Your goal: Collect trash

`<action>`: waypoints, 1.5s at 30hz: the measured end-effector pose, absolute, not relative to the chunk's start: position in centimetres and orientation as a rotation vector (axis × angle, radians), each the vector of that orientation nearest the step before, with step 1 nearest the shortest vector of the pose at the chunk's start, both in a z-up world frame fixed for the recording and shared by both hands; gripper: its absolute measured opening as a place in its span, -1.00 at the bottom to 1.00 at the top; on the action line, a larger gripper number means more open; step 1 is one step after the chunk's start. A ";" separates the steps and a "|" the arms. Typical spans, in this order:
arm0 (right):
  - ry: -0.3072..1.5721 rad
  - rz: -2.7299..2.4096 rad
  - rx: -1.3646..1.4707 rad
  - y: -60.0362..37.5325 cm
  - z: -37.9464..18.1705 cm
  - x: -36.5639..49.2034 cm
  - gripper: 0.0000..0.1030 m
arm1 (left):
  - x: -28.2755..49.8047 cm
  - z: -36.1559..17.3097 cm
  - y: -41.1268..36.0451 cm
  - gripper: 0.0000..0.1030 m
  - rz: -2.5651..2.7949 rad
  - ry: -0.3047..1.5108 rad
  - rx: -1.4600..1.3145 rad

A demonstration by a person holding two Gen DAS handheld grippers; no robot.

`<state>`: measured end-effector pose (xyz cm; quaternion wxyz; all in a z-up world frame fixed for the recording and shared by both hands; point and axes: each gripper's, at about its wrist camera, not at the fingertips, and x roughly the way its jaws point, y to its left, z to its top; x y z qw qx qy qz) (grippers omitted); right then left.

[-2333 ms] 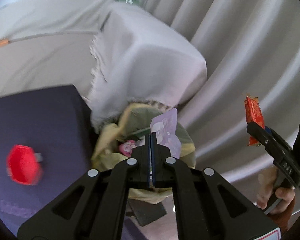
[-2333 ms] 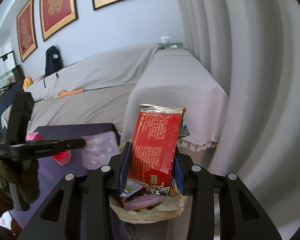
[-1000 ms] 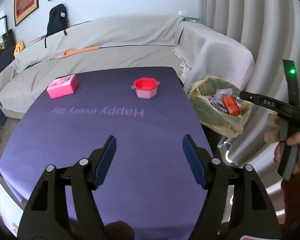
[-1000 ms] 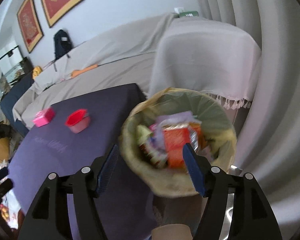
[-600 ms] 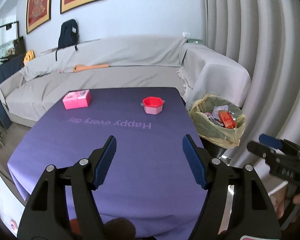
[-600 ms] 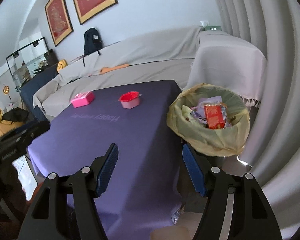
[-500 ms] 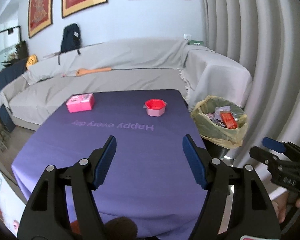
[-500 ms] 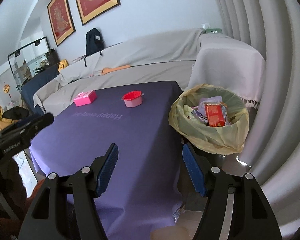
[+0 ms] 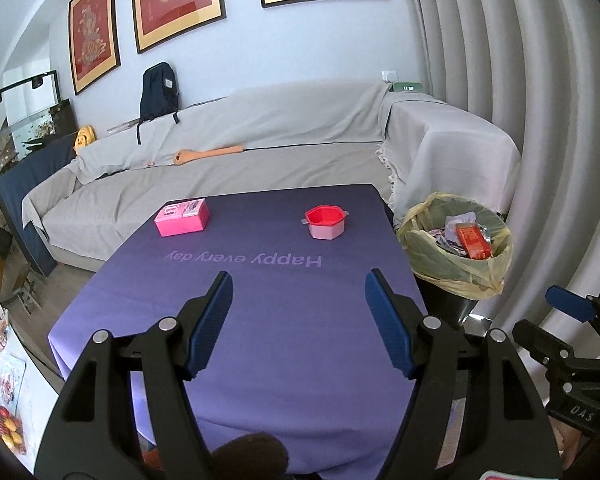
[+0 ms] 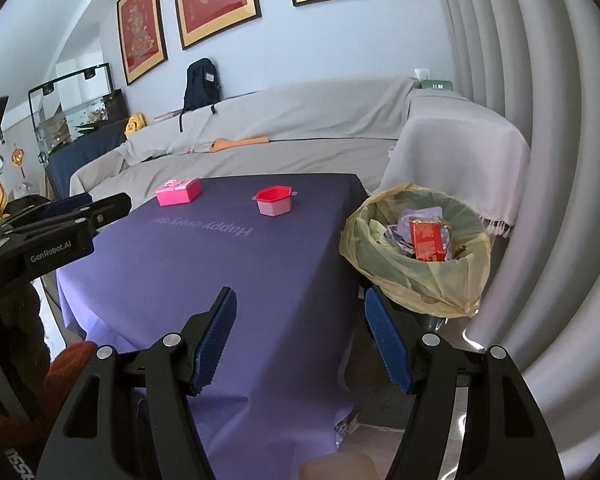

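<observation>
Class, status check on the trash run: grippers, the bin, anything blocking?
Left gripper open, empty. Right gripper open, empty. Red wrapper lies in the lined bin beside the table. Nothing blocking.

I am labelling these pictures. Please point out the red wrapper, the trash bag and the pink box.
red wrapper (image 10: 427, 240), right wrist view, its printed face.
trash bag (image 10: 404, 276), right wrist view, its yellow outer side.
pink box (image 9: 182, 225), left wrist view, its front side.
</observation>
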<state>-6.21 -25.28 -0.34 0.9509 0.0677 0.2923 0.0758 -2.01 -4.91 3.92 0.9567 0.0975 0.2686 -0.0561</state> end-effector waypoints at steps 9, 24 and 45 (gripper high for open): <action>0.584 0.155 0.132 -25.3 -0.3 -6.8 0.23 | -1.9 4.0 -5.2 0.26 -0.106 0.550 0.209; 0.574 0.162 0.110 -24.8 -0.2 -7.2 0.23 | -1.8 4.0 -5.0 0.26 -0.105 0.551 0.205; 0.573 0.156 0.112 -25.1 0.0 -7.1 0.23 | -2.0 4.2 -5.2 0.26 -0.108 0.559 0.207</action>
